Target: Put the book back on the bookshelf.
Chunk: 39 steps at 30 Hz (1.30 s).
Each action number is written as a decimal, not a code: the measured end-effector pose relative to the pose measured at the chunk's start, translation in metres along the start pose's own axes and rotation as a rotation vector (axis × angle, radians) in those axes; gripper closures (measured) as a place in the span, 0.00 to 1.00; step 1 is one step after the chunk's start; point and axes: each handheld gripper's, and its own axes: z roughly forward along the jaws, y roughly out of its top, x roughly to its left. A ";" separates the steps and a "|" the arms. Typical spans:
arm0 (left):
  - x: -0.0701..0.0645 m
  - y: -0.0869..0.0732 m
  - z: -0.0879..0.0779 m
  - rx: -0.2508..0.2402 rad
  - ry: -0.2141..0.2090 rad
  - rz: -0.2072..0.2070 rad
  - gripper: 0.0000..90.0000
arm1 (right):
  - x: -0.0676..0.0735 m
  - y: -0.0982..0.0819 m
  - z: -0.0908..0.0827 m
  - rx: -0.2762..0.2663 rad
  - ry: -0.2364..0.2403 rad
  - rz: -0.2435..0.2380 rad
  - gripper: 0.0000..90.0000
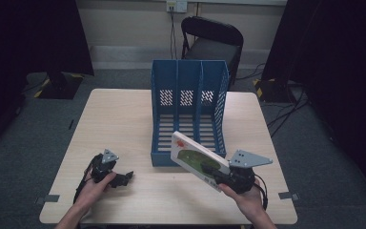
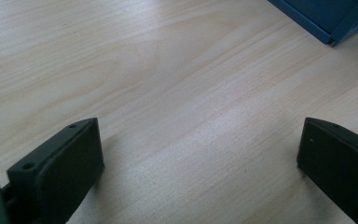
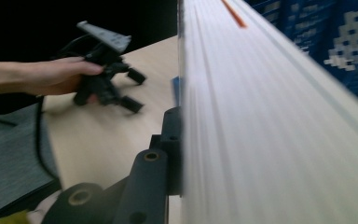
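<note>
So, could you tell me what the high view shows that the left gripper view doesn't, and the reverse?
High view alone: the book clamped in the right gripper, the chair, the file rack's three slots. Left gripper view alone: the left gripper close up, jaws wide apart with nothing between. Both share the wooden table and a corner of the blue rack.

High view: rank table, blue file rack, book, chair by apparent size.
1. table
2. blue file rack
3. chair and book: look about alike; the chair is farther from the camera and partly hidden behind the rack, so no ranking between them.
</note>
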 end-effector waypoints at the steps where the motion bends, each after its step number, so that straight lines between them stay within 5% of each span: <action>1: 0.000 0.000 0.000 0.001 -0.001 0.000 0.00 | 0.000 0.000 0.000 0.000 0.000 0.000 0.85; 6: 0.000 0.000 0.000 0.000 0.000 0.000 0.00 | -0.015 0.004 -0.008 -0.014 -0.064 0.033 0.85; 20: 0.000 0.000 0.000 0.001 -0.001 0.000 0.00 | -0.031 0.016 -0.017 -0.039 -0.213 0.079 0.85; 39: 0.000 0.000 0.000 0.001 -0.001 0.000 0.00 | -0.052 0.027 -0.010 -0.050 -0.393 0.193 0.85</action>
